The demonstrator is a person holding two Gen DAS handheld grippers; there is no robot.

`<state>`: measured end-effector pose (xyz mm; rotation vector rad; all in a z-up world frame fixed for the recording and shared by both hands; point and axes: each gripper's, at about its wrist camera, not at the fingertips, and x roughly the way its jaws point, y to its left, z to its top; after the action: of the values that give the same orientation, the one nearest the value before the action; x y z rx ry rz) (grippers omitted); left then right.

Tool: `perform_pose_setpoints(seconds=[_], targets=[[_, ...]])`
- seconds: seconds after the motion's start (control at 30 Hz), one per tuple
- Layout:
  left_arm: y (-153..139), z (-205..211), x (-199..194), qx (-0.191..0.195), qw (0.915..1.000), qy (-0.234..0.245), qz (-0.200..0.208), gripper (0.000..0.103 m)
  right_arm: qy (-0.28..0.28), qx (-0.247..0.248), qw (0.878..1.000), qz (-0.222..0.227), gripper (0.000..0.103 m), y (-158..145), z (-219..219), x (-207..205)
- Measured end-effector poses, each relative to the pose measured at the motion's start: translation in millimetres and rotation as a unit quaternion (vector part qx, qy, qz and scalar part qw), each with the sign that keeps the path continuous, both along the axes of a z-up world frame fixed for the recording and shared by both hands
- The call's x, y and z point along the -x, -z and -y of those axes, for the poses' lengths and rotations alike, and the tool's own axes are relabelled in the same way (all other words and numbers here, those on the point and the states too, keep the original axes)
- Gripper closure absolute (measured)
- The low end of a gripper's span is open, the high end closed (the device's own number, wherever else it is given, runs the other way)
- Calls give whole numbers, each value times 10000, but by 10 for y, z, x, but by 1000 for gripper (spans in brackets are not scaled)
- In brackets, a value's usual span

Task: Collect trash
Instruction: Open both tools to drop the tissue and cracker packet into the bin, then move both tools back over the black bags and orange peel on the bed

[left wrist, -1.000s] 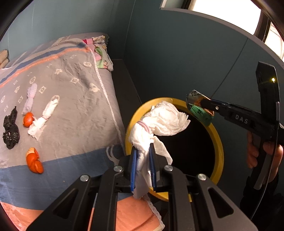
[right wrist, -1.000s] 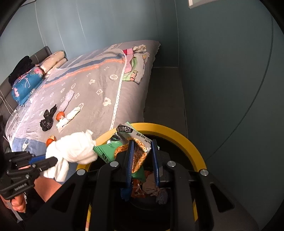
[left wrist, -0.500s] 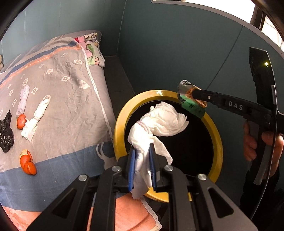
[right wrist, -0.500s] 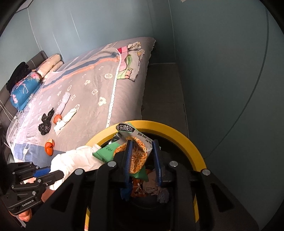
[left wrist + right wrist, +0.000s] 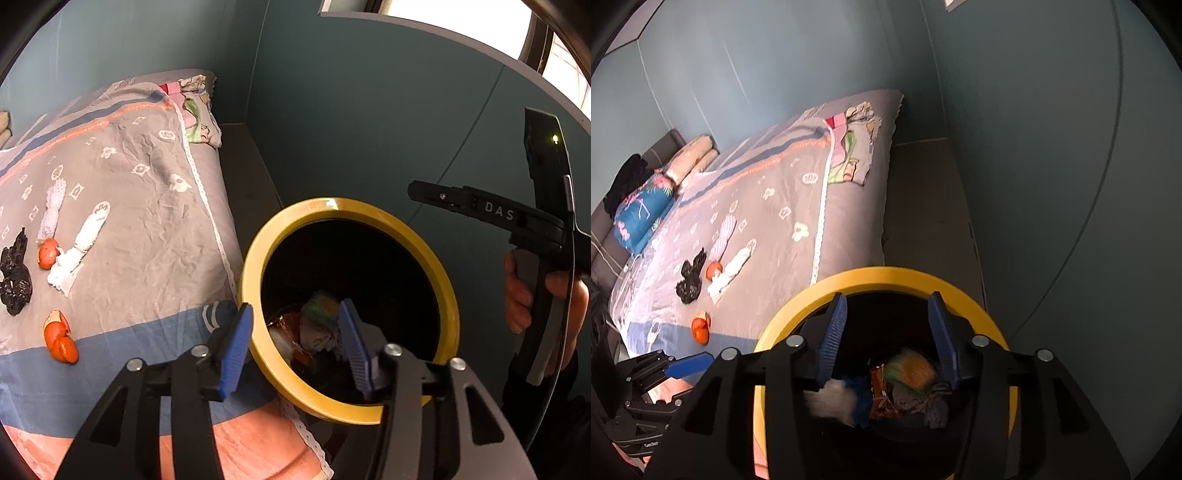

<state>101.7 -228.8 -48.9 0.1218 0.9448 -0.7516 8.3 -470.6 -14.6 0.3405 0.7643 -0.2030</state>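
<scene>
Left wrist view: the left gripper (image 5: 293,345) has its blue fingers (image 5: 236,347) spread wide and empty over the near rim of the yellow-rimmed bin (image 5: 255,266). Half a second ago they pinched a white tissue wad; it is gone from them now. At 2 o'clock the right gripper (image 5: 417,194) juts in side-on with nothing at its tip, where a snack wrapper hung before. Crumpled rubbish (image 5: 314,325) lies in the dark bin.

On the bed (image 5: 140,229), at 9 o'clock, more trash waits: orange peel (image 5: 61,338), a second peel (image 5: 48,253), a black bag (image 5: 14,271) and a white twisted tissue (image 5: 77,249).

Right wrist view: the right gripper's fingers (image 5: 833,334) also stand parted and empty above the bin. Below them sit the wrapper (image 5: 910,371) and a blurred white wad (image 5: 831,400), seemingly still falling. The left gripper shows at 8 o'clock.

Both drops look done, so I judge the next job is returning to the bed for the peels
</scene>
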Motion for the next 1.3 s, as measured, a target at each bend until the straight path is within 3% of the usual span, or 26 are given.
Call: perform_pose_setpoints(seconds=[0.2,0.6,0.9,1.3], targets=[[-67,-135,-61,11,9995,-288,158,34,-121,-137,9997,141,45,-26,-55,-14],[-149,-667,-323,125,9947,-967,322,19,-788,-143,9958,448,30,-174,-539,-210],[-113,-1502,-666,276,9827,-1807,285,17,-1445,-184,9871,660,28,-262,-1160,-515],[46,-2576,-1093,200,9580,-2859,116,16,-2354,-138,9717,119,26,-61,-2198,-1107]])
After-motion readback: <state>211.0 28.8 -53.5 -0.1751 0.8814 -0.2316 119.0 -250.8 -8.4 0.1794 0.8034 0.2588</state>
